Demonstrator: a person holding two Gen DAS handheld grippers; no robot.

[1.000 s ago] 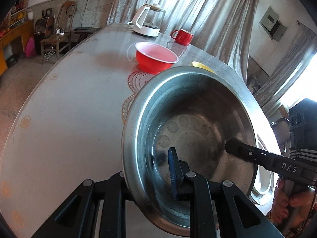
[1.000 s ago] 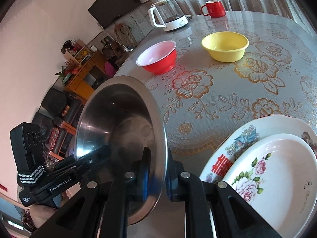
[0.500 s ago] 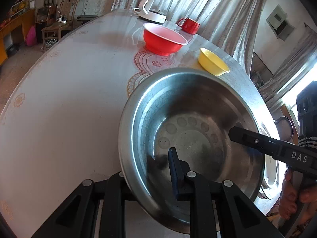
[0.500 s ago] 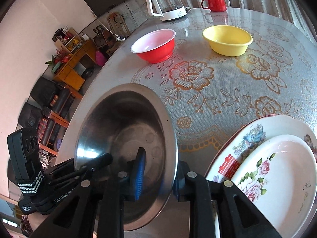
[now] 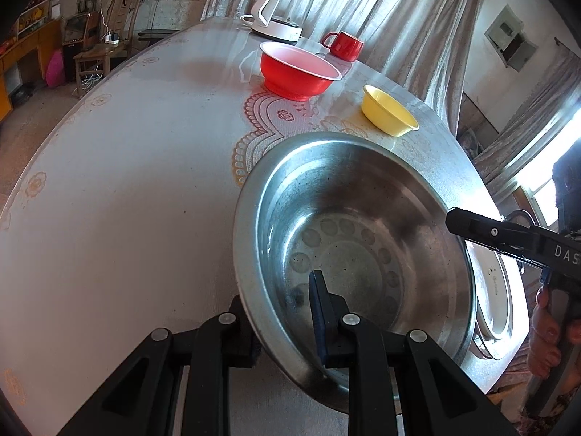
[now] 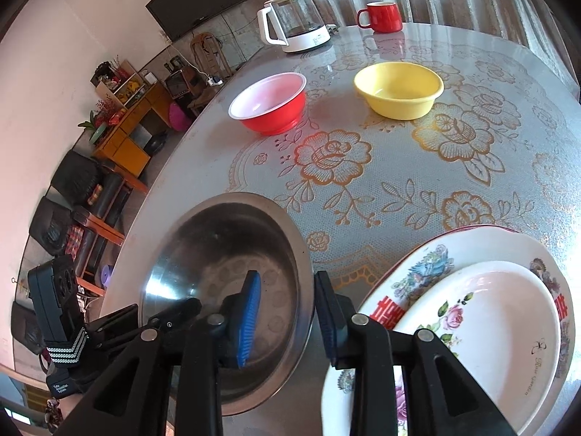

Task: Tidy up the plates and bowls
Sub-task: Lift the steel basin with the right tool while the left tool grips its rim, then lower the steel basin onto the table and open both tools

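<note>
Left tongs [image 5: 287, 312] angle down, clenched on the steel bowl's [image 5: 356, 218] near rim. Right tongs [image 6: 287, 312], also angled down, have just been opening, released astride the opposite rim.

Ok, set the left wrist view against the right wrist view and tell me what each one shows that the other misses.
Only the left wrist view shows the left gripper clamped on the steel bowl's near rim.

Only the right wrist view shows the wall TV, the painted faces of the two stacked plates, and the right gripper, whose fingers have just been opening, with the bowl's rim between them but unpressed.

Both show the steel bowl, red bowl, yellow bowl, red mug and kettle.
</note>
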